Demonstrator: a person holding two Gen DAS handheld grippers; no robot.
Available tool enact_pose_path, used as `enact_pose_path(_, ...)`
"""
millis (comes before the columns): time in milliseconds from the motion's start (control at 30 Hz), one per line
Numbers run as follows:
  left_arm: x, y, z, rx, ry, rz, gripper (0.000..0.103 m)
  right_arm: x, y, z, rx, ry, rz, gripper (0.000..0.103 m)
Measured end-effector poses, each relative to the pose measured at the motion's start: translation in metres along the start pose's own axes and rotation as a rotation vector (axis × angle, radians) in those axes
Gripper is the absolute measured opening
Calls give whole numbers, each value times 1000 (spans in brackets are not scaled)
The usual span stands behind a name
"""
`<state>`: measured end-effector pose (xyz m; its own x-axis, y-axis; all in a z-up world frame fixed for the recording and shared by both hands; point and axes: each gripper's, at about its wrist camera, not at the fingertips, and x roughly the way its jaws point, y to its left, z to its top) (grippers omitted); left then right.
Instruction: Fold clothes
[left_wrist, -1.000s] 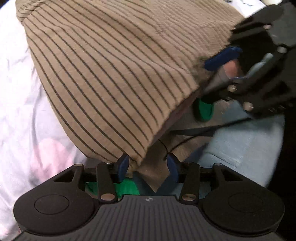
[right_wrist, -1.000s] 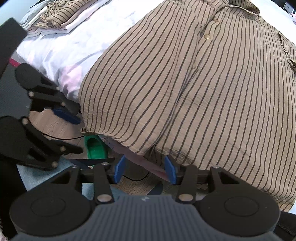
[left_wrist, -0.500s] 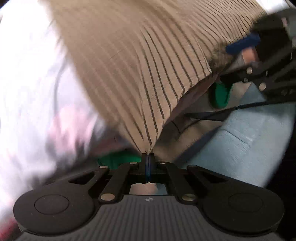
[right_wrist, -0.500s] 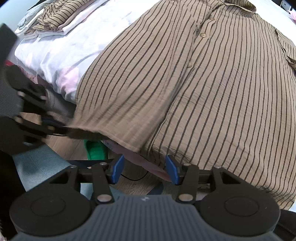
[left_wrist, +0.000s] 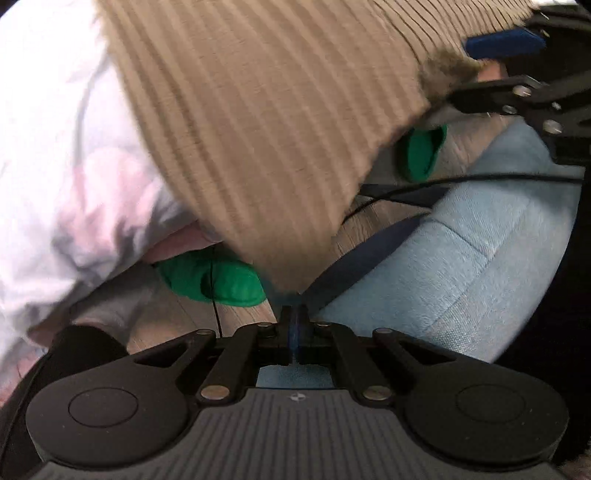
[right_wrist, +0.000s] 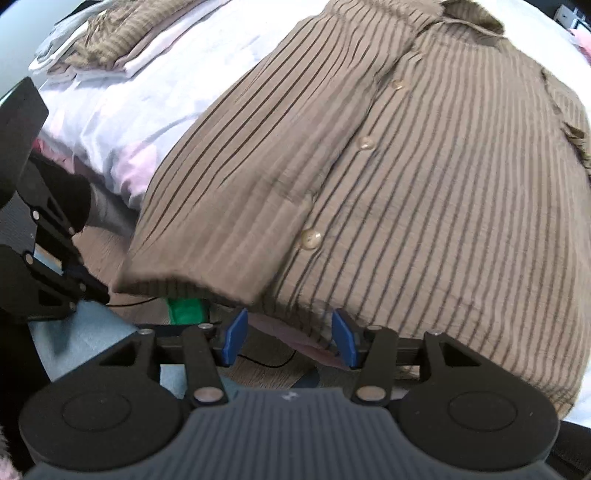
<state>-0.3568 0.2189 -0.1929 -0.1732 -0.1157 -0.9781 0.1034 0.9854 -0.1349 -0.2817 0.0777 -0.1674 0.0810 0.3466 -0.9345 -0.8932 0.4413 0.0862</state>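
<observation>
The brown striped button-up shirt (right_wrist: 406, 177) is lying front-up on the bed (right_wrist: 140, 92), filling the centre and right of the right wrist view. Its collar is pointing to the upper right of the frame and its hem is hanging over the bed's near edge at the lower middle. The long axis, marked by the button placket (right_wrist: 365, 144), is running from the upper right down toward the lower centre.

The left tongs (left_wrist: 294, 325) are pressed together on the hem's lower left corner. In the left wrist view the cloth is fanning out from that pinch toward the top of the frame. In the right wrist view the same tongs (right_wrist: 98, 293) are sitting at the left edge, just at the lifted corner of the hem.

The right tongs (right_wrist: 290, 338) are standing spread at the lower centre of their own view. The hem is lying just above and between the blue pads (right_wrist: 236, 334), which are not pressing on it; in the left wrist view those tongs (left_wrist: 491, 70) are at the upper right, around the hem edge.

So the coming move is probably turning on this: the hem lies directly ahead of the right tongs, which likely need to close on it before both hands can carry the bottom edge up toward the collar.

A pile of folded clothes (right_wrist: 103, 48) is resting at the upper left, well apart from the shirt.
</observation>
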Motion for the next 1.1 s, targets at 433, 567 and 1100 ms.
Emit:
enact_pose_path(433,-87,40,60,23,-332,85,15,-24,-16,61,-101,-109,-69,25)
enact_pose_path(567,-108,54,78,38,-426,138,16,-21,-43,73,-85,-76,-81,26)
enact_pose_path(1100,-125,128,133,-246,-519,194,23,-43,-270,132,360,-213,-166,38)
